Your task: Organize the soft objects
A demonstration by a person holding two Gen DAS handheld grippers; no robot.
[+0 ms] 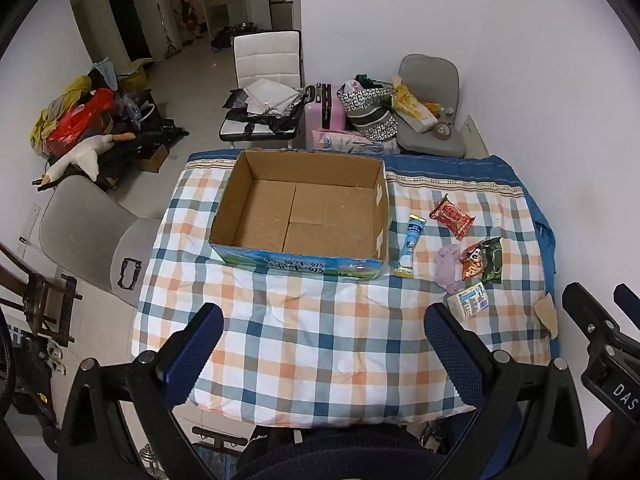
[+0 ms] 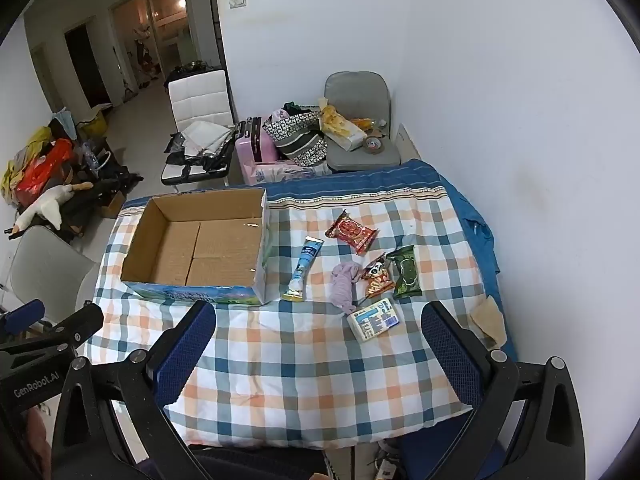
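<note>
An empty open cardboard box [image 1: 304, 216] [image 2: 200, 252] sits on the checked tablecloth [image 1: 304, 336] [image 2: 304, 360]. To its right lie a blue tube [image 1: 409, 245] [image 2: 303, 269], a red snack packet [image 1: 452, 216] [image 2: 352, 231], a crumpled lilac cloth [image 1: 449, 267] [image 2: 345, 283], an orange snack packet [image 1: 473, 264] [image 2: 376, 276], a green packet [image 1: 493, 261] [image 2: 406, 273] and a white tissue pack [image 1: 471, 300] [image 2: 373, 319]. My left gripper [image 1: 324, 344] is open and empty over the table's near part. My right gripper [image 2: 318, 340] is open and empty, near the tissue pack.
A brown paper scrap [image 1: 547, 314] [image 2: 489, 322] lies at the table's right edge by the white wall. A grey chair [image 1: 88, 240] stands left of the table. Behind the table are a pink suitcase [image 1: 324, 114], bags and two chairs. The right gripper's body [image 1: 612, 344] shows in the left wrist view.
</note>
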